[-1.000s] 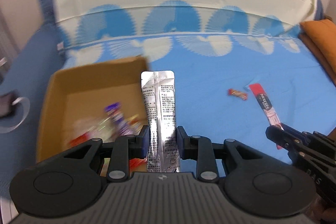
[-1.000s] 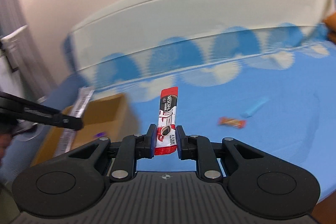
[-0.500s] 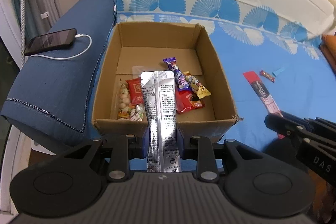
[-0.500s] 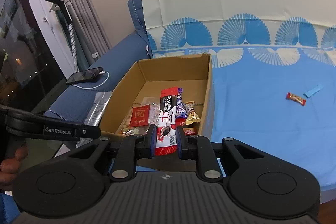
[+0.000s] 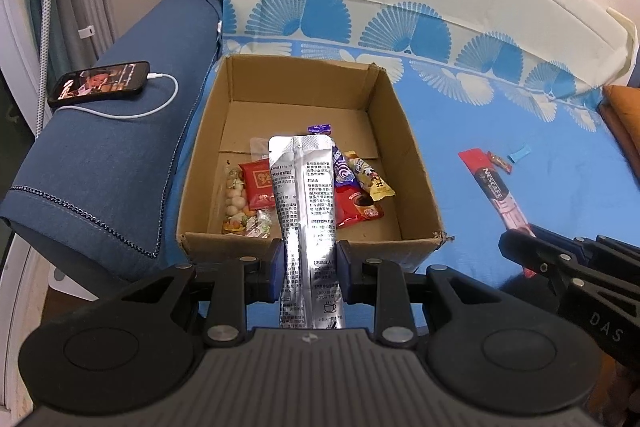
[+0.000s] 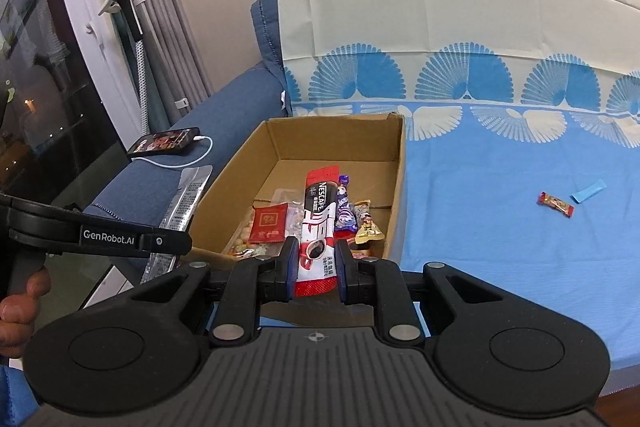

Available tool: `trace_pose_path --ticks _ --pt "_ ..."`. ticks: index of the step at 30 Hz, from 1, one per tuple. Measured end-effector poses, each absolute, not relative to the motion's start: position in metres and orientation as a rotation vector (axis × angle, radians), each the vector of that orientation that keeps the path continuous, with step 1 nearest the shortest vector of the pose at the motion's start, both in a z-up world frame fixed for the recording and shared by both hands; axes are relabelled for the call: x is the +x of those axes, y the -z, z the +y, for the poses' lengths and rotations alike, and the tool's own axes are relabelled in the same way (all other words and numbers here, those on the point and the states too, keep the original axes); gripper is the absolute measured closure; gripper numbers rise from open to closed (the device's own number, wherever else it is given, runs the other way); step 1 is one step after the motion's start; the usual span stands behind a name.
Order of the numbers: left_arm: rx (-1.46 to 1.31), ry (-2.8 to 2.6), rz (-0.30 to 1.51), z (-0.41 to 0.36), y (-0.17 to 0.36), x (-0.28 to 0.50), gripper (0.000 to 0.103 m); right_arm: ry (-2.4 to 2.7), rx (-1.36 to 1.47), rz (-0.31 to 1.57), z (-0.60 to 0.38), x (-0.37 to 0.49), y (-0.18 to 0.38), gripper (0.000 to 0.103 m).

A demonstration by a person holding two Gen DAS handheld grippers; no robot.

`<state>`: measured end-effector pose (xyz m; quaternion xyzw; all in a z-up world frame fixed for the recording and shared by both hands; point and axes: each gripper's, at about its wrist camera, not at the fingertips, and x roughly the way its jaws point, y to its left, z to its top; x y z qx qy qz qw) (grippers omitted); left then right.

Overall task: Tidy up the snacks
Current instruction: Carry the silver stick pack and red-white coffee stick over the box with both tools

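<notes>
The phone [image 5: 100,89] lies on the blue sofa armrest [image 5: 108,163], at the far left, with its white cable [image 5: 160,103] plugged in; it is not part of the task.

The cardboard box [image 5: 416,163] stands on the blue patterned cover [image 6: 500,227], beside the armrest. It already holds several snack packets [image 5: 260,183] along its near half.

The left gripper [image 5: 310,267] is clamped on the silver sachet [image 5: 302,195]. The sachet stands upright between the jaws, above the near wall of the box.

The right gripper [image 6: 316,267] is clamped on the red Nescafe stick [image 6: 318,223], also near the front edge of the box, to the right of the left gripper.

A small red candy [image 6: 556,203] and a blue wrapper [image 6: 588,191] lie loose on the cover, well apart from the box on its right.

Step in hand, as judged: delivery of both held items to the box. The next move calls for advancing each gripper past the near wall, lowering it over the box floor, and parting the jaws to drop the item. The two loose items then remain to be collected.
</notes>
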<state>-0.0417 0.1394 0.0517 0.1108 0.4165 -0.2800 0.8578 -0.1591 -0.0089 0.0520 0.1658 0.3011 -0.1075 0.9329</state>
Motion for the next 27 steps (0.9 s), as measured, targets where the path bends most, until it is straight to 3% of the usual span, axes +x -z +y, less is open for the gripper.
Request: trace_pose_path --ticks 27 --pt "0.235 0.552 0.854 0.119 -0.058 0.007 0.073 0.194 0.364 0.625 -0.026 -0.114 -0.044 0.082"
